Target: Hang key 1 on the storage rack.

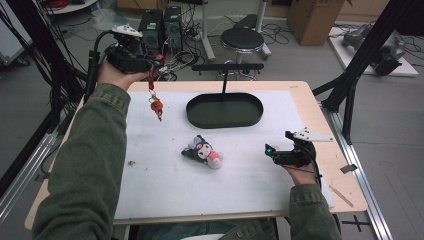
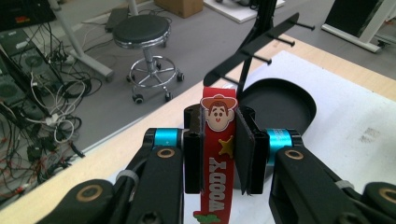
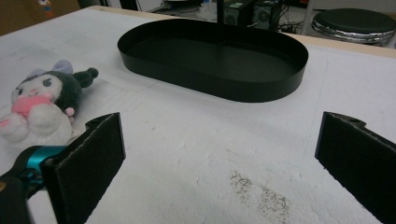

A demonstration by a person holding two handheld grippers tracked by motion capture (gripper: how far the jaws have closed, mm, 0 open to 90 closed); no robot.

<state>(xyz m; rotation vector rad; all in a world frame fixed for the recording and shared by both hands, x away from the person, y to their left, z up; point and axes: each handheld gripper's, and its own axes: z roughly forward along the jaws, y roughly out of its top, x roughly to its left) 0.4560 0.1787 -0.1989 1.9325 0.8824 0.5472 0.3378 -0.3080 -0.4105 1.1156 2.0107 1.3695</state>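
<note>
Gripping red strap [image 2: 215, 163] lettered "WOODY", left gripper [image 2: 219, 144] fingers clamped

- High cam: fixed above my side of the table, looks fwd & down; black oval tray [image 1: 225, 111] sits mid-frame, far off, floor and stool behind it.
- Left gripper cam: rides on my left gripper [image 2: 219, 154], raised off the table's far-left corner, faces across to the tray [image 2: 299, 100], fairly near.
- Right gripper cam: on my right gripper [image 3: 219, 163], low over the mat, faces the tray [image 3: 215, 77] close up.
- Shared: all 3 catch the tray; high & right cams also share the plush toy [image 1: 202, 152] [image 3: 39, 105] in front of the tray.
</note>
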